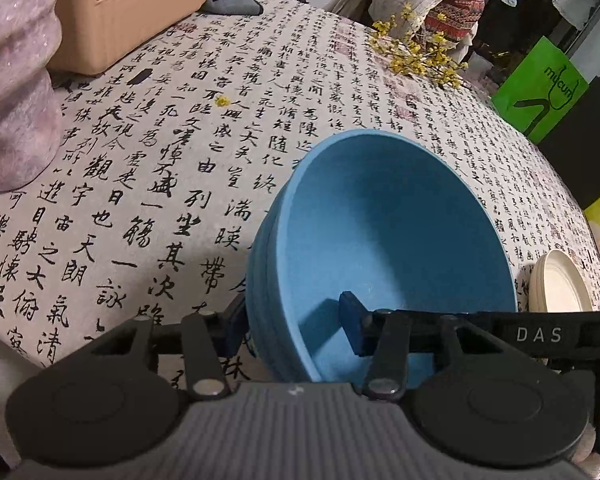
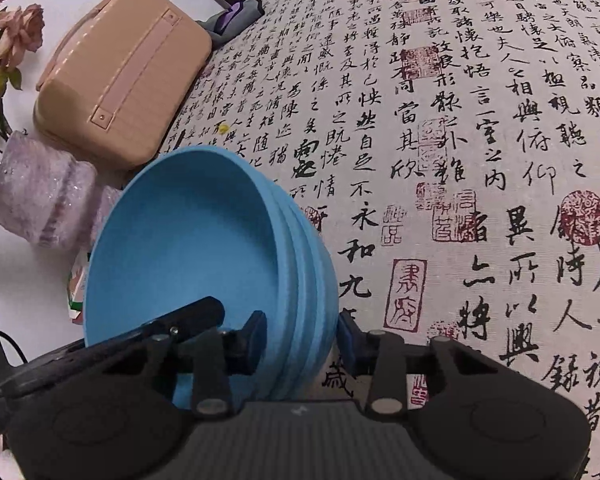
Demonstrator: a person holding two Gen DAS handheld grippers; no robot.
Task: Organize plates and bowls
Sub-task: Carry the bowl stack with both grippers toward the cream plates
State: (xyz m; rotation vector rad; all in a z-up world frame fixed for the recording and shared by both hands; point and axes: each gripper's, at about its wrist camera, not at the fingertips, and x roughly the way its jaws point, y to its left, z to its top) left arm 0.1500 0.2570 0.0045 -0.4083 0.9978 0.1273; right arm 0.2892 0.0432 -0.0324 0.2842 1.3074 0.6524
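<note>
A calligraphy-print tabletop (image 1: 148, 184) fills both views. The left claw (image 1: 292, 320) and right claw (image 2: 302, 340) each pinch opposite walls of the stacked blue bowls (image 1: 392, 240), tilted between them. Carrying step; next, judge a level set-down near the white plates (image 1: 560, 284).
</note>
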